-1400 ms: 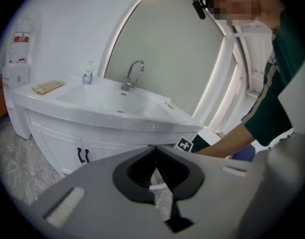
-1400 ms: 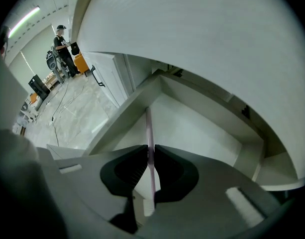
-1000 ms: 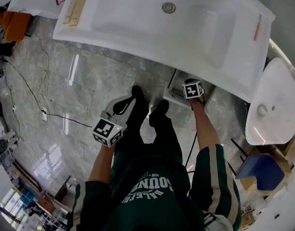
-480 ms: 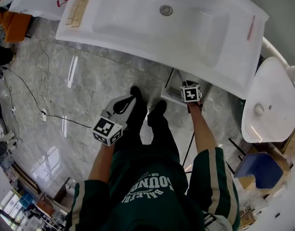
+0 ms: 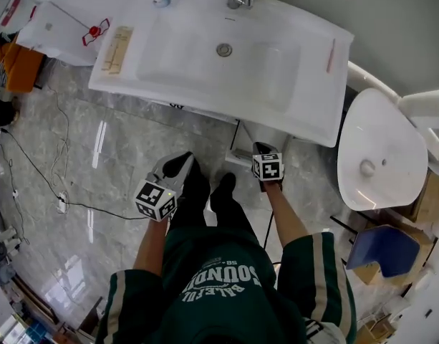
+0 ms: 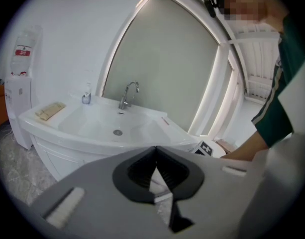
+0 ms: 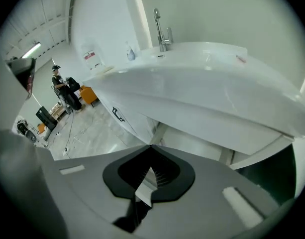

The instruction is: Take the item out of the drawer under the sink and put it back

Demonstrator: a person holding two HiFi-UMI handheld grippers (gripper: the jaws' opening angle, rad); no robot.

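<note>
Head view: closed R claw near drawer.

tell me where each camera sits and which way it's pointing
Head view: on the person's head, looking steeply down at the sink; shows the green sweater, both arms, left gripper and right gripper.
Left gripper view: on the left gripper, facing the sink's front and faucet; shows its shut jaws and a green sleeve.
Right gripper view: on the right gripper, low beside the sink, facing its edge and the cabinet below; shows its shut jaws.
Shared: all three show the faucet.
</note>
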